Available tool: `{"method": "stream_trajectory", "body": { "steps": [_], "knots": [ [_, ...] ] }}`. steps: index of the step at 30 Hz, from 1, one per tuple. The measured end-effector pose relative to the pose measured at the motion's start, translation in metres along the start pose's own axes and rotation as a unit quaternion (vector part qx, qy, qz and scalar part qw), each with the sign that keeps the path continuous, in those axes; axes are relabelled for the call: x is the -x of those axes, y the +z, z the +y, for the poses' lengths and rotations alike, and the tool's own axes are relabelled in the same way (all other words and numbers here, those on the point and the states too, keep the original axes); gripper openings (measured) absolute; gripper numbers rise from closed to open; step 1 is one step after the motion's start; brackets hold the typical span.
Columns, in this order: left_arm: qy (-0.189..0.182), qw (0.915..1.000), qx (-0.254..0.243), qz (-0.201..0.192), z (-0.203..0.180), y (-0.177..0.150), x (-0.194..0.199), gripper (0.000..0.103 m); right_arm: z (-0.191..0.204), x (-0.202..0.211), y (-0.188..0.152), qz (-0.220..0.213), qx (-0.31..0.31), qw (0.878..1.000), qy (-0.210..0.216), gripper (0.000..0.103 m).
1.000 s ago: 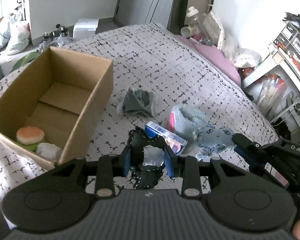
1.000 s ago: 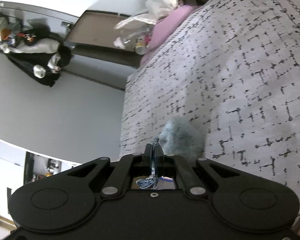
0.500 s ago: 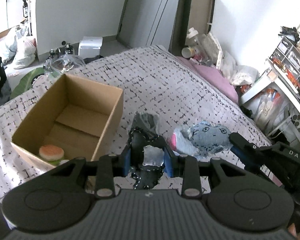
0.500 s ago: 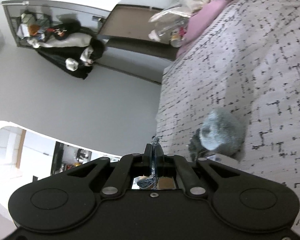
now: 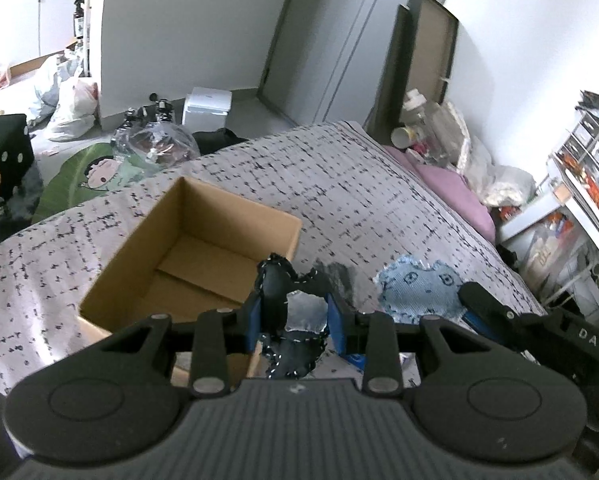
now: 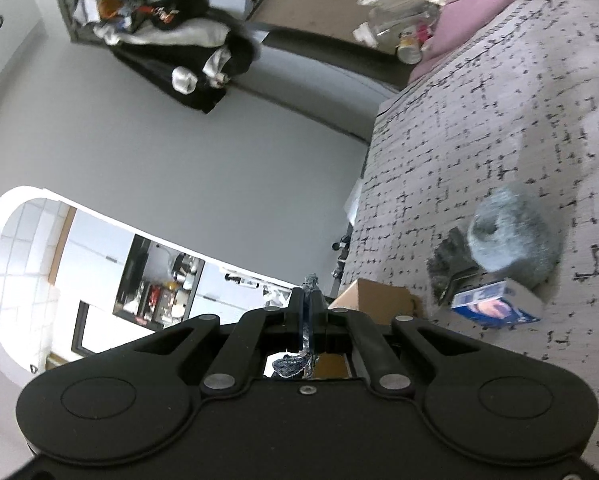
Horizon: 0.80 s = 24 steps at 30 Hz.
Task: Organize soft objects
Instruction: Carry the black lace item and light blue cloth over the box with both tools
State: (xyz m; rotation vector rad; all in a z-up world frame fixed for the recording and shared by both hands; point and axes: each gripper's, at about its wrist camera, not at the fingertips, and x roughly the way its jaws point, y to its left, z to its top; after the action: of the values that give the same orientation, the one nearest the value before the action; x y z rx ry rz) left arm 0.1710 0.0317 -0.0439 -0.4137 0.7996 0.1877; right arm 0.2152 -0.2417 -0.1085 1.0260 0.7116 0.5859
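Note:
My left gripper [image 5: 295, 320] is shut on a dark denim plush [image 5: 277, 292] with white stitching, held above the near right corner of the open cardboard box [image 5: 187, 256]. My right gripper [image 6: 308, 312] is shut on the edge of a light blue denim plush [image 5: 419, 288], seen in the left wrist view lifted above the bed at right. On the bed lie a fluffy grey-blue plush [image 6: 511, 236], a grey glove [image 6: 447, 264] and a blue and white small carton [image 6: 495, 304].
The bed has a patterned grey cover [image 5: 359, 192]. A pink pillow [image 5: 455, 188] and clutter lie at its far right. Bags [image 5: 71, 108], a black dice cube [image 5: 7, 152] and a white box [image 5: 207, 106] are on the floor beyond. Shelves [image 5: 579, 184] stand right.
Both grippers rose and pulled back with their plushes. The light blue plush left the bed. The box looks farther and lower, its contents now hidden.

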Motion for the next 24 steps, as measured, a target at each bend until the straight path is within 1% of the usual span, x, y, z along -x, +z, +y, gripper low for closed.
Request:
{"method": "stream_trajectory", "body": {
  "steps": [11,16,24],
  "knots": [
    [0.006,0.9995,0.032,0.001,0.042,0.01,-0.006,0.033,0.017,-0.028,-0.021,0.036,0.038,0.999,0.002,0.002],
    [0.007,0.9989,0.046,0.008,0.059,0.011,-0.014,0.033,0.025,-0.041,-0.033,0.055,0.064,0.996,-0.009,0.002],
    [0.008,0.9974,0.068,0.025,0.085,0.011,-0.029,0.033,0.029,-0.061,-0.048,0.081,0.088,0.992,-0.03,0.002]
  ]
}}
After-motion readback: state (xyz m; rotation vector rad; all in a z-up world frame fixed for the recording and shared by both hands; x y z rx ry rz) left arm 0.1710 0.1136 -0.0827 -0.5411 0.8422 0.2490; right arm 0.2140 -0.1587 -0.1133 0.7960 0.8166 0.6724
